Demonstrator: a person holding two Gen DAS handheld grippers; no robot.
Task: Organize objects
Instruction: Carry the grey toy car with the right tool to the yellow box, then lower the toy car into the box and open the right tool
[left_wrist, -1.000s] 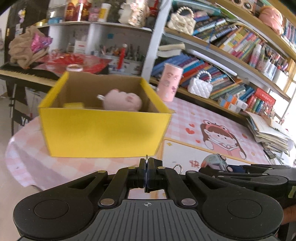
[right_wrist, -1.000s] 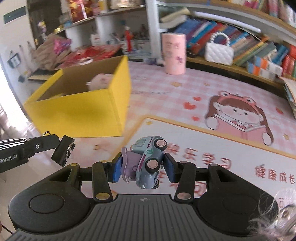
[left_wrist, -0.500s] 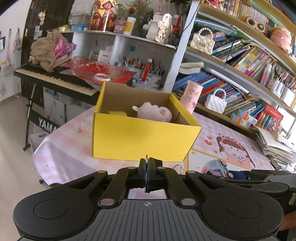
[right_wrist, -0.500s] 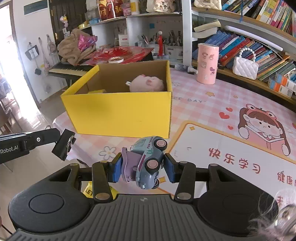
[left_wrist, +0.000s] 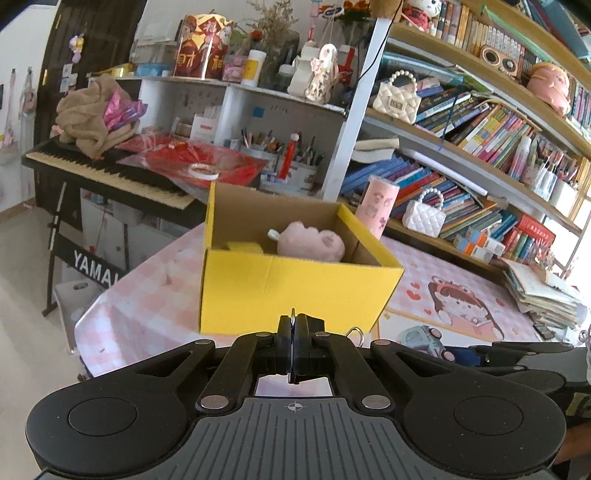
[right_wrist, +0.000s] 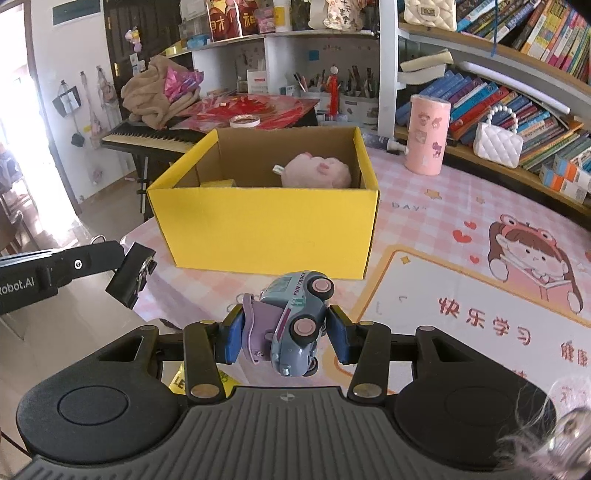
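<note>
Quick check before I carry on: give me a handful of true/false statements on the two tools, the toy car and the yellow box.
1. The right tool grips the toy car. True.
2. The yellow box is empty. False: a pink plush and a small yellow item lie inside.
3. The left tool is shut. True.
4. The toy car is already in the box. False: it is held short of the box's near wall.
5. The pink cylinder stands inside the box. False: it stands on the table beyond it.
</note>
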